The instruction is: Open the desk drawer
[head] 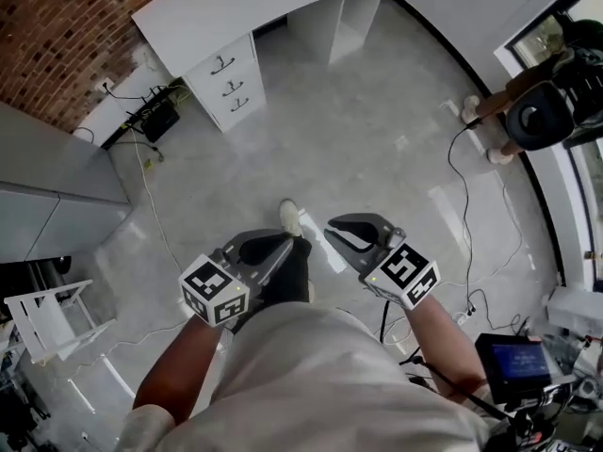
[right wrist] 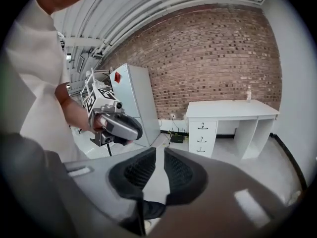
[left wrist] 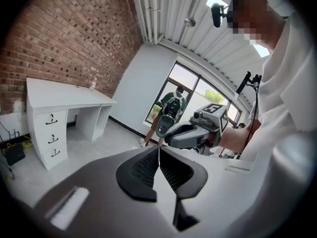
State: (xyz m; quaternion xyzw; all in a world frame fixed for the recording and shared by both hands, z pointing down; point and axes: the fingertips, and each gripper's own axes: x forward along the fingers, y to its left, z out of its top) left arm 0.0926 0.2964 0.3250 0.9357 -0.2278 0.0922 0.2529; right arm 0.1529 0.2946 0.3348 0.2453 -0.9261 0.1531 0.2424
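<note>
at the bottom of the head view the person holds both tools close to the body. the left hand-held gripper (left wrist: 159,151) has its jaws pressed together on nothing. the right hand-held gripper (right wrist: 159,152) shows only a narrow slit between its pads, and it's empty too. a long stretch of grey floor (head: 377,130) separates them from the desk (head: 236,8), which sits at the upper left of the frame by the brick wall.

the drawer stack (head: 229,85) is at the desk's left end, three fronts one over another, all shut. the fronts face out over the floor towards the person. each handle lies flat, along the desk's long side, which runs from upper left towards upper centre.

nothing is within reach, so i'd say the approach comes first. to do it well, walk up square to the fronts, spread one pair of jaws wider, close on the middle of a handle and pull straight back, not sideways.
</note>
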